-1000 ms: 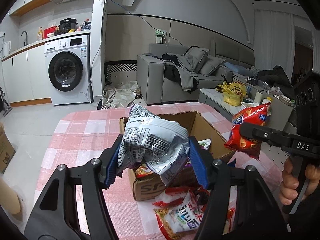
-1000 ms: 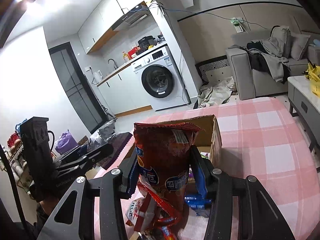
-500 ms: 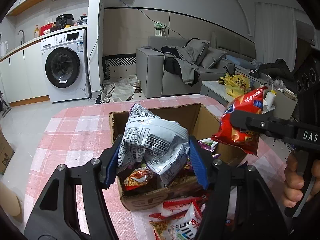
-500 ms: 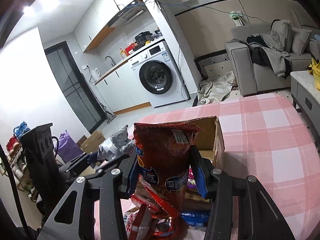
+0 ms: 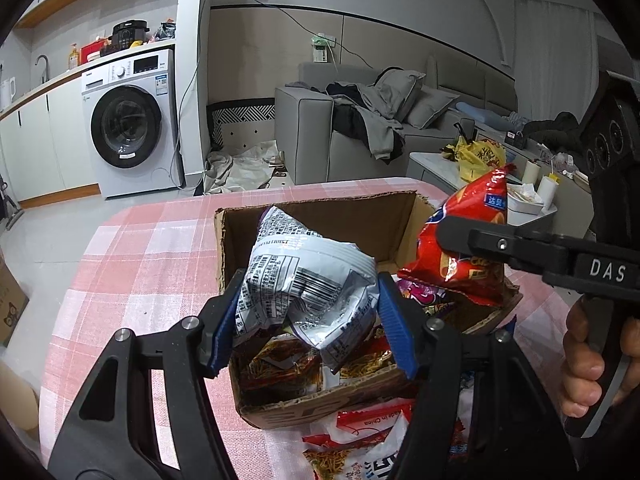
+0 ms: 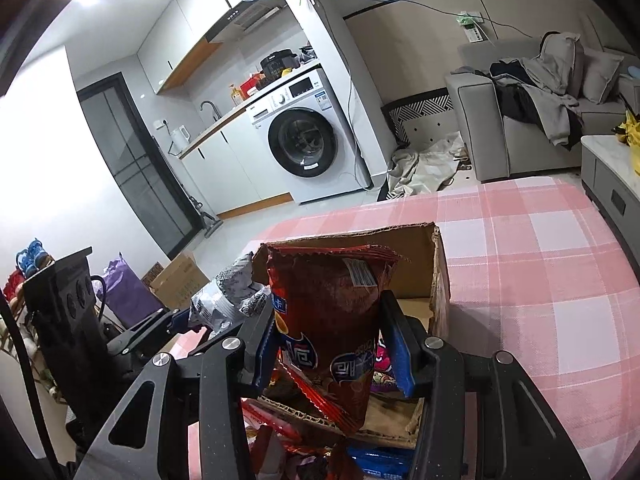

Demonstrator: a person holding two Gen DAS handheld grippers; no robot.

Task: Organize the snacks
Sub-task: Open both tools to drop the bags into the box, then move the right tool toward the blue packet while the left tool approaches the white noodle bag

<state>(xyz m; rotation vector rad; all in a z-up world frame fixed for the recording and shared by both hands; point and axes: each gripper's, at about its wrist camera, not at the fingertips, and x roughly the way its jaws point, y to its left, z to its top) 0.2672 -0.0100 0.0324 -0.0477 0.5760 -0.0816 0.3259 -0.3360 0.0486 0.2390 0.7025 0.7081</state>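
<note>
the lower part of the silver bag (image 5: 308,288) was hidden behind the left gripper (image 5: 310,320), and the print on its crinkled foil was too small to read. the left gripper's blue ribbed pads (image 5: 394,328) were closed onto the bag's sides, pinching it above the near half of the cardboard box (image 5: 320,404). the box was open-topped, with torn corrugated edges — its floor was mostly covered by glossy snack packets (image 5: 288,360) whose labels could not be made out.

the right gripper (image 6: 334,354) was clamped on a red chip bag (image 6: 332,320), upright and puffed, with a serrated top seal; the bag's bottom edge was cut off by the gripper frame. in the left view the same bag hung over the box's right side, not resting on the contents. more packets (image 5: 360,444) lay on the pink checked tablecloth (image 5: 140,260) just in front of the box, partly cut off by the frame edge — their full shapes were not visible.
</note>
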